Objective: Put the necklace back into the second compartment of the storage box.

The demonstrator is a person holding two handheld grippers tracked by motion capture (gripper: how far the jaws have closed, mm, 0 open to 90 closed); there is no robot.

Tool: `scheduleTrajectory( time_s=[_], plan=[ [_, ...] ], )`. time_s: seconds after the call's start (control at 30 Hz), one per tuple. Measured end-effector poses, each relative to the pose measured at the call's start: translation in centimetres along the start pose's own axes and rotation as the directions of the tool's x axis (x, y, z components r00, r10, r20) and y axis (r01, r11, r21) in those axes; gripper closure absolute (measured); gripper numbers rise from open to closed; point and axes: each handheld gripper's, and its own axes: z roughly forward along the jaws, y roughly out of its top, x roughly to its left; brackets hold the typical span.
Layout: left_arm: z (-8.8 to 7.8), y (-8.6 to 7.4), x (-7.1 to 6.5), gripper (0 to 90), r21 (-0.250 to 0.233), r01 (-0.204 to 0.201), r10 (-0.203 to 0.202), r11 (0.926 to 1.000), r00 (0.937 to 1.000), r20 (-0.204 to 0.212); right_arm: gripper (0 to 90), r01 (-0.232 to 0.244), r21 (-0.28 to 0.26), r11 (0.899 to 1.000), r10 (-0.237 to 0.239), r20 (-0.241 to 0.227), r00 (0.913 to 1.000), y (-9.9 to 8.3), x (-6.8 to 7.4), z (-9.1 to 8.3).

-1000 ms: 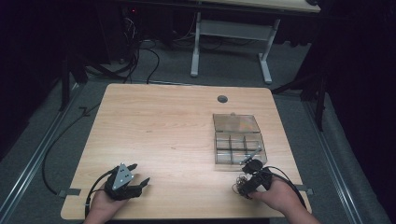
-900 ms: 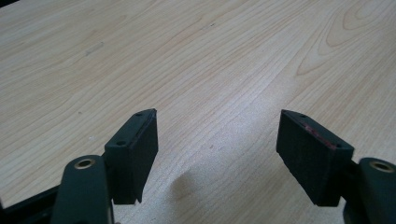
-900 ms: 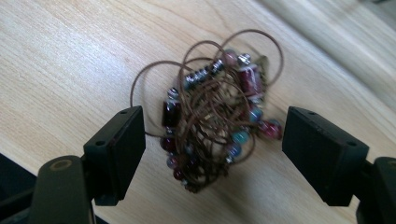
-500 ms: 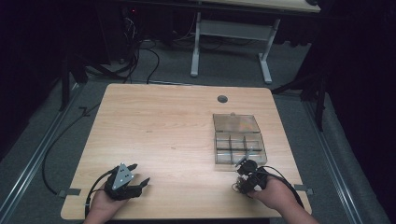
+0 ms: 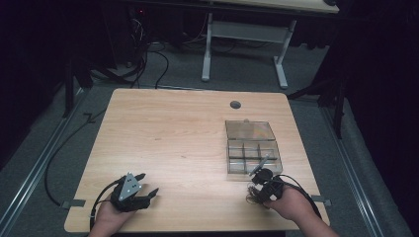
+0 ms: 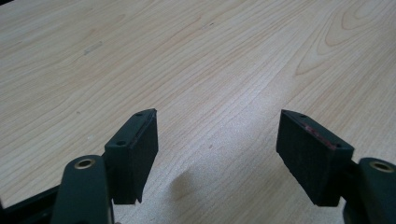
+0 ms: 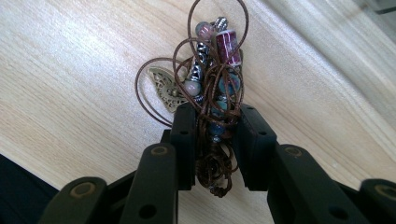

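The right gripper (image 7: 212, 135) is clamping a bundled beaded cord bracelet (image 7: 210, 84) near the table's front edge; the clear compartment box (image 5: 253, 153) is lying just beyond (lid open). The left gripper (image 6: 217, 140), well apart, is gaping empty.

The table (image 6: 210, 56) is looking like smooth, pale wood. Between the right gripper (image 7: 212, 128)'s matt black pads, a brown cord bracelet (image 7: 212, 88) is showing shiny glass beads and a metal charm.

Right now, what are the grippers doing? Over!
Left gripper open over bare table. Right gripper shut on beaded cord, near the box. Nothing between them.
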Motion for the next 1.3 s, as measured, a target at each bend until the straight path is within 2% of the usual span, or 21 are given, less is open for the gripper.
scheduleTrajectory(
  time_s=[0.33, 0.4, 0.6, 0.67, 0.7, 0.77, 1.3],
  plan=[
    [0.0, 0.0, 0.0, 29.9, 0.001, 0.001, -0.001, 1.0000, 1.0000, 0.000, 73.3, 0.014, -0.010, 1.000, -0.014, 0.008, 0.9999, 0.0, 0.0, -0.2],
    [0.0, 0.0, 0.0, 29.9, 0.001, 0.001, -0.001, 1.0000, 1.0000, 0.000, 73.6, 0.000, -0.016, 1.000, 0.000, 0.003, 1.0000, 0.0, -0.1, -0.4],
    [0.0, 0.0, 0.0, 29.9, 0.000, 0.002, -0.002, 1.0000, 1.0000, 0.001, 73.7, -0.003, -0.026, 1.000, 0.003, 0.004, 1.0000, -0.1, -0.5, -1.4],
    [0.0, 0.0, 0.0, 30.0, 0.000, 0.002, -0.002, 1.0000, 1.0000, 0.001, 73.7, -0.021, -0.032, 0.999, 0.021, -0.001, 0.9998, -0.1, -0.5, -1.8],
    [0.0, 0.0, 0.0, 29.9, 0.000, 0.002, -0.002, 1.0000, 1.0000, 0.001, 73.6, -0.009, -0.042, 0.999, 0.009, -0.002, 1.0000, -0.1, -0.8, -1.9],
    [0.0, 0.0, 0.0, 29.9, 0.000, 0.002, -0.002, 1.0000, 1.0000, 0.001, 73.7, -0.017, -0.054, 0.998, 0.016, -0.006, 0.9998, -0.2, -0.9, -2.3],
    [0.0, 0.0, 0.0, 29.9, -0.002, 0.003, -0.003, 1.0000, 1.0000, -0.003, 73.7, -0.031, -0.086, 0.996, 0.031, 0.008, 0.9995, -0.3, -2.2, -5.1]
  ],
)
